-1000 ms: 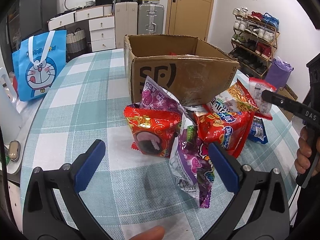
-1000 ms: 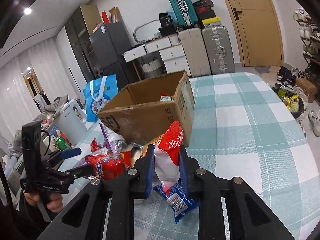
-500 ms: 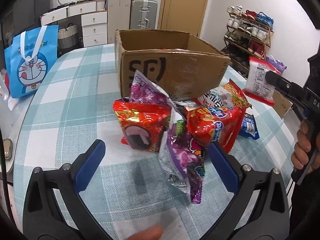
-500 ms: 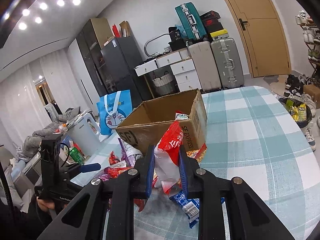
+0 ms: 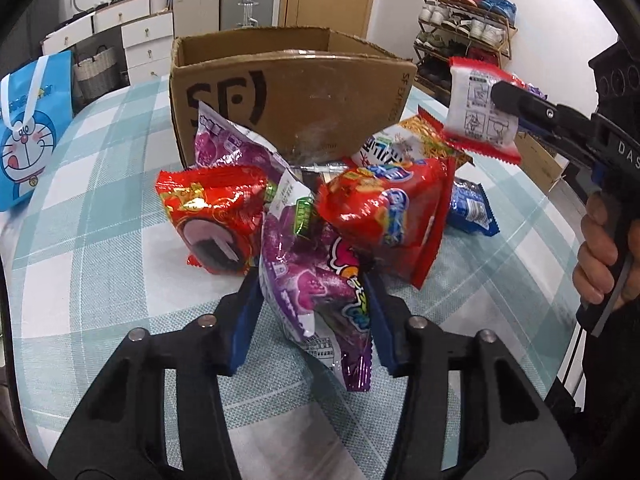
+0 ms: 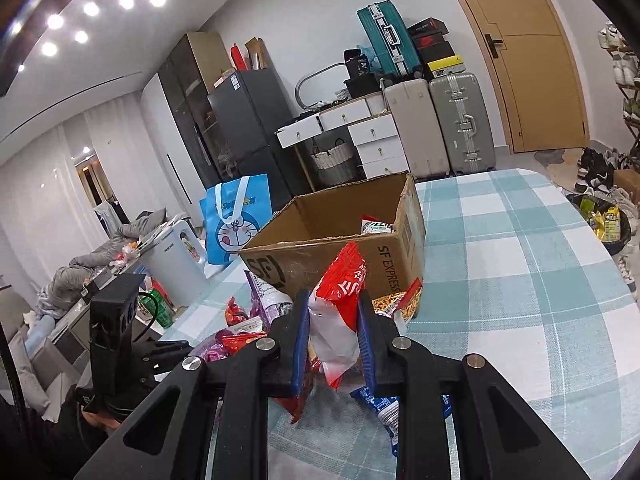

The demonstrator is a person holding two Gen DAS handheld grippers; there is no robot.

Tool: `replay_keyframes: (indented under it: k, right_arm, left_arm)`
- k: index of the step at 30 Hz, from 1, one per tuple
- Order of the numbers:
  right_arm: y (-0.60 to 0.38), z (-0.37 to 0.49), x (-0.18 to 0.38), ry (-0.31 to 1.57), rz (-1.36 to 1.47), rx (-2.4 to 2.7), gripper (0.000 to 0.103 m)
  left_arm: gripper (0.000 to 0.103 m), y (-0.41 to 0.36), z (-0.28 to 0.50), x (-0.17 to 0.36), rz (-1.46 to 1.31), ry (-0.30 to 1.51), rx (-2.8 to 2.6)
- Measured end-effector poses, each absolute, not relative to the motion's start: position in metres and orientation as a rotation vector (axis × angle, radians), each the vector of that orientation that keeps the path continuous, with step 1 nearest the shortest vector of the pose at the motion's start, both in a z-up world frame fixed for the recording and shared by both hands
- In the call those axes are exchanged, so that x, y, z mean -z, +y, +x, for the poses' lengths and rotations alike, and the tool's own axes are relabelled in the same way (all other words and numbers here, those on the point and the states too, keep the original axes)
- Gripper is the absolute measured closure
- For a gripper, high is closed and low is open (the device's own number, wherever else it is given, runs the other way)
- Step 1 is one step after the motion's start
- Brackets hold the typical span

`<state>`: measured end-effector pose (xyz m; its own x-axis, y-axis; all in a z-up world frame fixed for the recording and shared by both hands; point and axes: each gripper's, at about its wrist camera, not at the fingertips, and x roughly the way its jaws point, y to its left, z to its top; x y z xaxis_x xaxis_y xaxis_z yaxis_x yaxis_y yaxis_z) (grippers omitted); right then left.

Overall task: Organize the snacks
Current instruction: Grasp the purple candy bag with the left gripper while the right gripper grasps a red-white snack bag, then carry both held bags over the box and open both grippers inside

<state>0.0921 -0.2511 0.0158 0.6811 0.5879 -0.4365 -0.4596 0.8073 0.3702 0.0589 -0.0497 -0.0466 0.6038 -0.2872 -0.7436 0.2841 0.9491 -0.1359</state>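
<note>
**Inspector:** Blue paper first, at the left edge of the left wrist frame: a cartoon gift bag (image 5: 28, 136) standing on the checked tablecloth (image 5: 100, 240). Not part of the job, as I read it. Moving right?

**Assistant:** Centre of the frame, the cardboard box (image 5: 288, 92) stands open-topped behind the heap of snacks. Against its front wall leans a purple packet, then a red packet with a dark cake picture (image 5: 212, 220) left of centre.

**Inspector:** And the left gripper (image 5: 312, 312)?

**Assistant:** Lower centre. Its jaws have just been closing, and the purple jelly packet (image 5: 316, 280) sits between the blue pads, which appear to press its sides. The packet's lower end still lies on the cloth.

**Inspector:** Further right?

**Assistant:** A red crisp bag (image 5: 384, 204) over a noodle packet, a small blue biscuit pack (image 5: 472, 208) beyond. Upper right, the right gripper (image 5: 508, 100) is pinched tight on a red and white packet (image 5: 480, 112), held in the air to the box's right.

**Inspector:** The right wrist view agrees?

**Assistant:** Yes: the packet fills the clamped jaws at lower centre, with the box just ahead and at least one snack already inside.

**Inspector:** Step in hand, then?

**Assistant:** My judgement: a double pick, one packet secured, one being secured. Next, the right hand must clear the box's rim and release inside; the left must lift cleanly without dragging neighbouring bags. The purple film looks slippery.
</note>
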Motion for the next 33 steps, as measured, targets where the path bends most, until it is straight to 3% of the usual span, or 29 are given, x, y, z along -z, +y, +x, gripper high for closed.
replay_keyframes:
  k: [8,33]
  right_arm:
    - [-0.248,0.09,-0.017,0.555,0.241,-0.604,0.081]
    - [-0.223,0.101,-0.038,0.485,0.258,-0.638,0.081]
  left_arm:
    - [0.072,-0.044,0.053,0.033,-0.024,0.81,0.348]
    - [0.073,-0.004,0.059,-0.048,-0.112,0.588,0.256]
